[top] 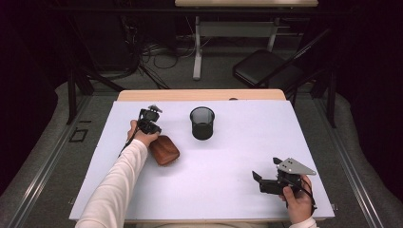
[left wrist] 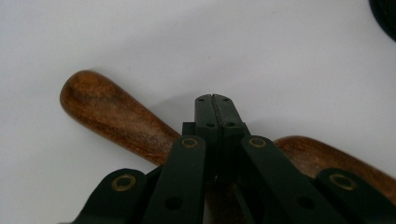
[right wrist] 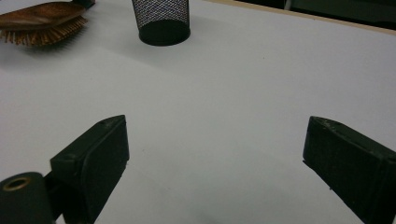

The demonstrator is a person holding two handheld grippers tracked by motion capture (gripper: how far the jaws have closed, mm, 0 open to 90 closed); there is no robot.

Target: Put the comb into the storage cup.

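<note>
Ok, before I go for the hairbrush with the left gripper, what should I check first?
1. Left gripper open for a grab: not ok; its jaws are shut together, nothing between them, over the hairbrush.
2. Jaw tips touching the wood: cannot tell.
3. Hairbrush free to lift: ok; it lies bristles down on the table, nothing on it.
4. Mesh cup upright, apart from the brush: ok.
5. Right gripper out of the way: ok; open, holding nothing, at the near right.
</note>
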